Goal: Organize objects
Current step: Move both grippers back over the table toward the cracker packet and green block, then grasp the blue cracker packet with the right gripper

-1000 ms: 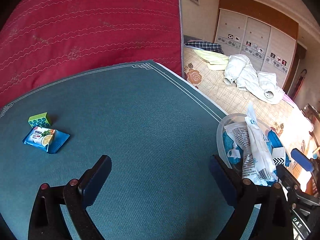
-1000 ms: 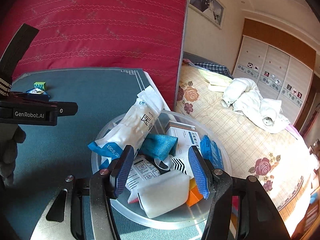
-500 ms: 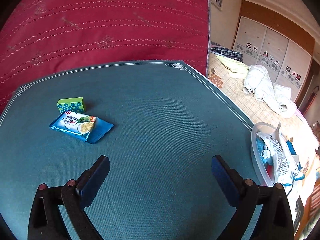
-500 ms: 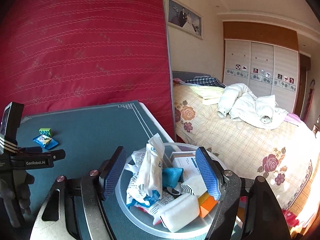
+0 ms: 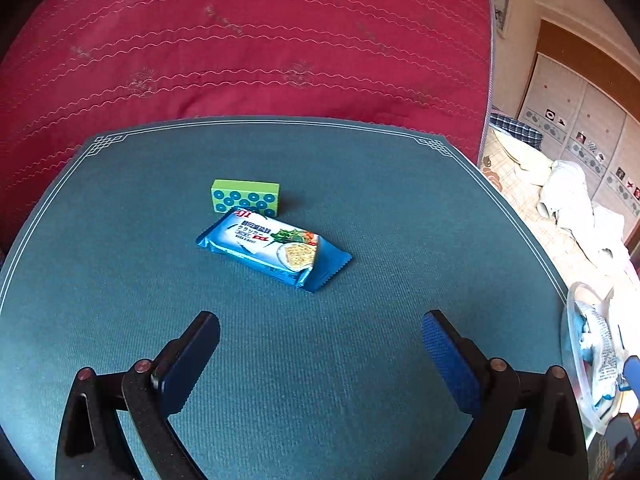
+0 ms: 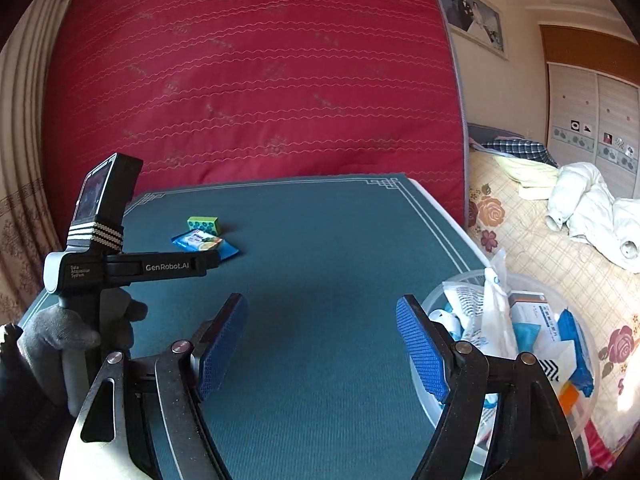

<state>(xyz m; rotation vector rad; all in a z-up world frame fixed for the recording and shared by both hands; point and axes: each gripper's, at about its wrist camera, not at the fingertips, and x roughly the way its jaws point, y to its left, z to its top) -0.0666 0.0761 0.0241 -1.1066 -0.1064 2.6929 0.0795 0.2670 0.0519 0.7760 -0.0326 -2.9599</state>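
A blue cracker packet (image 5: pixel 276 249) lies on the teal table mat (image 5: pixel 360 200), with a green dotted block (image 5: pixel 245 197) just behind it. My left gripper (image 5: pixel 320 344) is open and empty, a short way in front of the packet. In the right wrist view the packet (image 6: pixel 205 243) and block (image 6: pixel 203 225) sit far left. My right gripper (image 6: pixel 322 344) is open and empty over the mat, left of a clear plastic bowl (image 6: pixel 576 408) filled with several packets and boxes. The left gripper's body (image 6: pixel 132 268) shows at left.
A red mattress (image 6: pixel 256 80) stands upright behind the table. A bed (image 6: pixel 552 240) with white clothes lies to the right. The bowl (image 5: pixel 576 360) sits at the table's right edge. A gloved hand (image 6: pixel 60 332) holds the left gripper.
My left gripper swung left from the bowl to face the packet and block, now closer. My right gripper opened wider and moved up and left off the bowl.
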